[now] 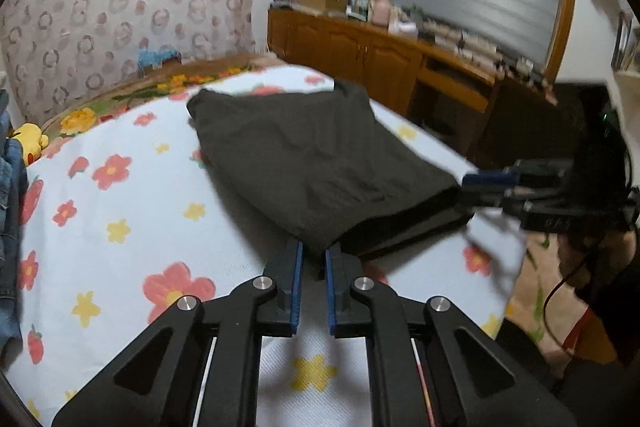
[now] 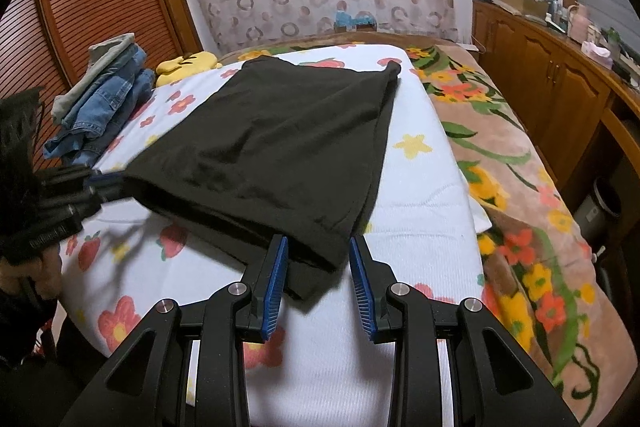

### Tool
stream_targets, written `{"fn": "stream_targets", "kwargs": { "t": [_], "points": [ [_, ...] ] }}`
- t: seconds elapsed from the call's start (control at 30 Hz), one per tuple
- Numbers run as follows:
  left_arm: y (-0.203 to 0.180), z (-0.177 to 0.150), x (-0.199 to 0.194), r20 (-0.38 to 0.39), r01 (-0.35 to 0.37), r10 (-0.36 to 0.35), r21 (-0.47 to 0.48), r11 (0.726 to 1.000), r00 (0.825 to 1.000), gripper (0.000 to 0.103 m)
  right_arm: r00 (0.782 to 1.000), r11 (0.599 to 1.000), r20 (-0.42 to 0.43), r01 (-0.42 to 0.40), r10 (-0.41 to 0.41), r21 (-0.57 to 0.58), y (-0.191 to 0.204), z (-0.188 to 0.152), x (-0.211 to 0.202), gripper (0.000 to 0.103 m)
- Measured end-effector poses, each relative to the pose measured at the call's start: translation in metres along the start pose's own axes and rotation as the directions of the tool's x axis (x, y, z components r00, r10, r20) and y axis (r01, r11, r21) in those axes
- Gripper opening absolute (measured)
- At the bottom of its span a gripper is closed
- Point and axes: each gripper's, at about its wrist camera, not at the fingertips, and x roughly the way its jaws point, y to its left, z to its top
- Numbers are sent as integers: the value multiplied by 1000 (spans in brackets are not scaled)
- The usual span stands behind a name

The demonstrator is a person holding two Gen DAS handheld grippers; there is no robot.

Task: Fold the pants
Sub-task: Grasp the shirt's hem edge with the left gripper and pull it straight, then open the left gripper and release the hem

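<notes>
Dark pants (image 1: 304, 155) lie folded on the flowered white bedspread (image 1: 120, 195); they also show in the right wrist view (image 2: 280, 147). My left gripper (image 1: 314, 255) is shut on the near left corner of the pants and holds the top layer a little off the bed. My right gripper (image 2: 318, 259) is open, its blue pads on either side of the near right corner of the pants. Each gripper shows in the other's view, the right one (image 1: 492, 183) and the left one (image 2: 100, 183).
A pile of denim clothes (image 2: 100, 99) and a yellow plush toy (image 2: 188, 65) lie at the bed's far left. A flowered brown blanket (image 2: 520, 187) covers the bed's right side. A wooden cabinet (image 2: 560, 95) with clutter stands along the right wall.
</notes>
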Motion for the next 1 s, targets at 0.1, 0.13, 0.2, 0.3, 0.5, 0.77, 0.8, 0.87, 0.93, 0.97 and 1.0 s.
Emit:
{"fn": "stream_targets", "kwargs": {
  "t": [0.1,0.13,0.2,0.3,0.5,0.77,0.8,0.87,0.93,0.97,1.0],
  "points": [
    [0,0,1,-6,-12,12,7,1000,1000,10,1000,1000,-1,-4,4,-2,2,-1,-1,33],
    [1,-1,3,-16,-15,15,6,1000,1000,10,1000,1000,-1,-6,6,-1,2,-2,0,33],
    [3,-4,7,-29,-17,17,1,1000,999,10,1000,1000,-5,-10,10,-1,3,-3,3,33],
    [7,-10,12,-49,-19,18,-14,1000,999,10,1000,1000,-4,-4,3,-6,4,-3,5,33],
    [10,-14,17,-66,-30,29,-16,999,997,10,999,1000,37,-19,19,-12,3,-1,-5,9],
    [11,-15,14,-59,-38,37,-16,999,998,10,998,998,58,-35,38,-47,14,-9,-25,7],
    [12,-16,15,-64,-42,40,-19,999,997,10,998,998,49,-38,40,-48,15,-11,-23,7],
    [14,-17,16,-74,-49,46,-27,998,996,10,999,998,25,-43,44,-47,16,-15,-16,8],
    [16,-19,20,-94,-52,49,-31,998,994,10,999,998,9,-48,48,-42,17,-16,-11,8],
    [17,-19,20,-100,-53,50,-33,998,994,10,999,998,3,-48,48,-42,17,-16,-9,8],
    [18,-20,20,-101,-54,50,-36,998,994,10,999,998,0,-52,52,-41,17,-16,-8,8]
  ]
}}
